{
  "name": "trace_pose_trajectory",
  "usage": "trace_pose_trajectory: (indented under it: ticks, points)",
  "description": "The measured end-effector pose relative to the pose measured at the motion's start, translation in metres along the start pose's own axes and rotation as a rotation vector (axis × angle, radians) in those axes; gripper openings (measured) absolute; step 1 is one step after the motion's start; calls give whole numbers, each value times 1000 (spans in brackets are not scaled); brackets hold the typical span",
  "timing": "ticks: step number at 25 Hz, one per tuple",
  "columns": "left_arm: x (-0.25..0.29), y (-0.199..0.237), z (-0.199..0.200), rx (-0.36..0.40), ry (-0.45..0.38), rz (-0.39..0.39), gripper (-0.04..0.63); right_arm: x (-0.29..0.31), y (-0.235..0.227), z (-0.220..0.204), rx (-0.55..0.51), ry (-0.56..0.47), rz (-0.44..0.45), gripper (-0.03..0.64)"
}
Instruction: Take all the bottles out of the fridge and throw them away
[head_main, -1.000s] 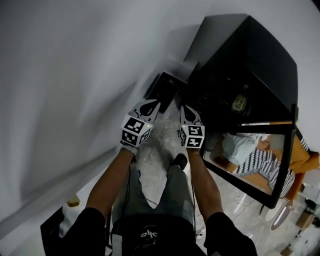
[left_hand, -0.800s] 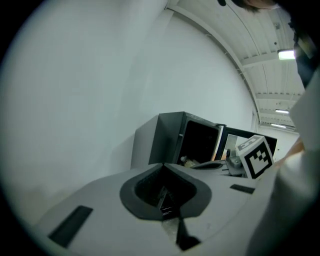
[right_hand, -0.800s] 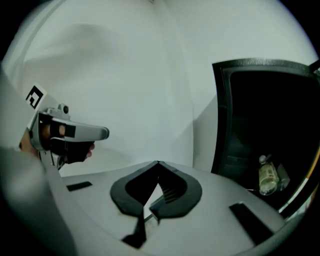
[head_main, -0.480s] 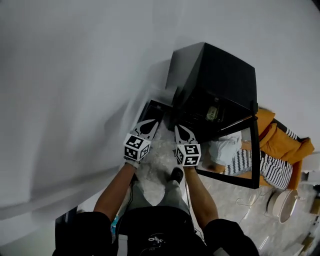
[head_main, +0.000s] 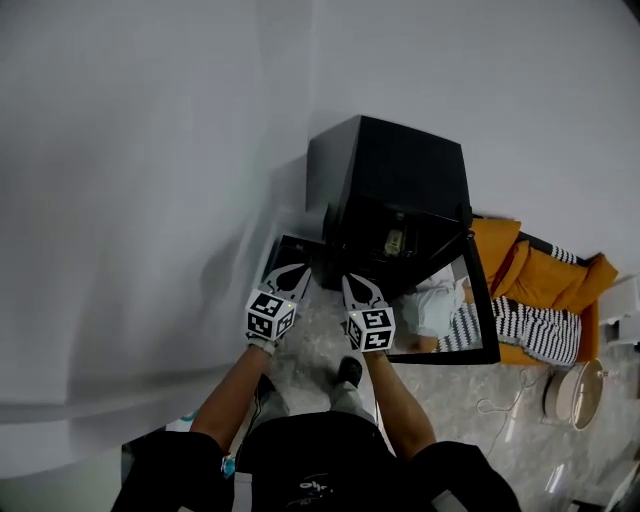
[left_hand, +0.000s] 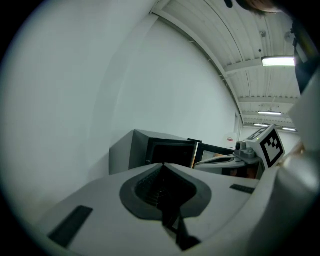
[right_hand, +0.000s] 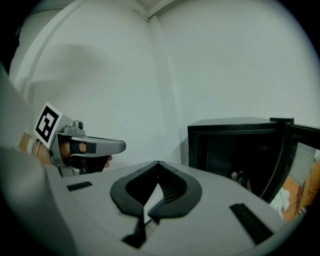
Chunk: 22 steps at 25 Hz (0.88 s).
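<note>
A small black fridge (head_main: 400, 185) stands against the white wall with its glass door (head_main: 455, 320) swung open to the right. One bottle (head_main: 394, 241) shows inside it, seen also as a small pale bottle (right_hand: 239, 176) in the right gripper view. My left gripper (head_main: 297, 268) and right gripper (head_main: 350, 281) are held side by side in front of the fridge, well short of its opening. Both point toward it. The left gripper (left_hand: 162, 164) is shut with nothing in it, and so is the right gripper (right_hand: 158, 162).
A dark, box-like thing (head_main: 288, 250) sits on the floor left of the fridge. Orange and striped cloth (head_main: 545, 300) lies to the right, with a round white object (head_main: 575, 395) beyond it. A dark table corner (head_main: 150, 465) is at the lower left.
Both grippers and the camera have risen, so the fridge now looks smaller and lower in view. The jaws of both grippers stayed shut and empty.
</note>
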<state>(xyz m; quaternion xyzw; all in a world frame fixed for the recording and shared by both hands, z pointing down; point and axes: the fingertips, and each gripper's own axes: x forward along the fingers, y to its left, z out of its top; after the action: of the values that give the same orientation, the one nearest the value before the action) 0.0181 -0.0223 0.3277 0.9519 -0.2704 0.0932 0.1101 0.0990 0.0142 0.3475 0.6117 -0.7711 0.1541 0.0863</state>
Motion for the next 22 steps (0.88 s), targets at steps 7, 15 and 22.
trace_pose_trajectory:
  ticks: [7, 15, 22]
  points:
    - [9, -14, 12, 34, -7, -41, 6, -12, -10, 5, -14, -9, -28, 8]
    - [14, -28, 17, 63, 11, -103, 6, -21, -15, 14, 1, -29, -78, 8]
    - [30, -56, 25, 98, 19, -185, 6, -47, -32, 15, 23, -48, -160, 8]
